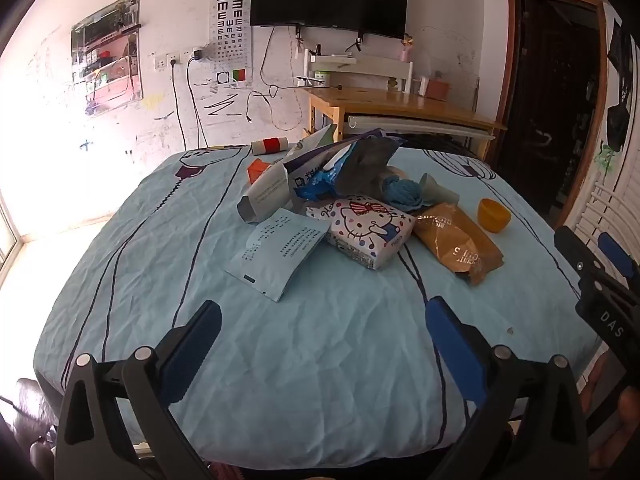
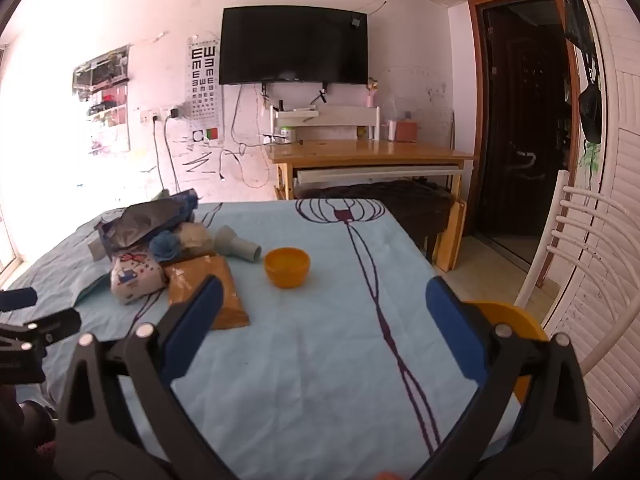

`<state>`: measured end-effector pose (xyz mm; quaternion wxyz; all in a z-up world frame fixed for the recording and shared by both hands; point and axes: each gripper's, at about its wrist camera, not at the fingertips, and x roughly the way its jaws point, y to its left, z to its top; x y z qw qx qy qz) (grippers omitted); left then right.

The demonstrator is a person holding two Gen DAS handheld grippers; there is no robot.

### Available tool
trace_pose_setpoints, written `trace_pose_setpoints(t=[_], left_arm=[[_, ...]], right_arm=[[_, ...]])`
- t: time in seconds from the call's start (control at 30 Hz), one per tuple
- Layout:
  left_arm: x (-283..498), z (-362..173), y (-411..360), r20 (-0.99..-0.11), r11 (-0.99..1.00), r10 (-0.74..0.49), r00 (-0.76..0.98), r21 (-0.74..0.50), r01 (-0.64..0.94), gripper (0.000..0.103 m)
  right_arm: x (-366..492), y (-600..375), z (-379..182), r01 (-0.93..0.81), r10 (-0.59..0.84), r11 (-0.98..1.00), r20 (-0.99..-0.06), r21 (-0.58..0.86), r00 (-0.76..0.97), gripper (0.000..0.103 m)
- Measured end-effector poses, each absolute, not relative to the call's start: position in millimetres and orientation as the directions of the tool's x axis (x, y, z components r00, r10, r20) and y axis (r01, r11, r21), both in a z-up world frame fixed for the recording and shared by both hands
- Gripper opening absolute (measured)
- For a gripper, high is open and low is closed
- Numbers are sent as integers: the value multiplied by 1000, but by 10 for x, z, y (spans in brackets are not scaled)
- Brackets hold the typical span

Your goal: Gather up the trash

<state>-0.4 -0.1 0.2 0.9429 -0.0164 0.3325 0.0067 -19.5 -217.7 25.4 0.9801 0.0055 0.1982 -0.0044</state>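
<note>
A heap of trash lies on a table under a light blue cloth. It holds a Hello Kitty tissue pack, a brown snack wrapper, a pale blue sachet, a grey carton, a blue and grey foil bag and a blue yarn ball. An orange bowl sits to the right, also in the right wrist view. My left gripper is open and empty, short of the heap. My right gripper is open and empty, with the wrapper by its left finger.
A red and white roll lies at the table's far edge. A grey tube lies beside the bowl. A yellow-orange object sits off the table's right edge behind my right finger. A white chair stands right. A wooden desk stands behind.
</note>
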Motion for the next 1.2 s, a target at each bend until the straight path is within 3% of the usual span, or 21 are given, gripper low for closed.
trace_pose_setpoints(t=[1.2], left_arm=[[4,-22,-23,-636,999,-1,771,-27,-20,97]], right_arm=[[-201,-2171,255,11,-7,1000,-391,8,920,97]])
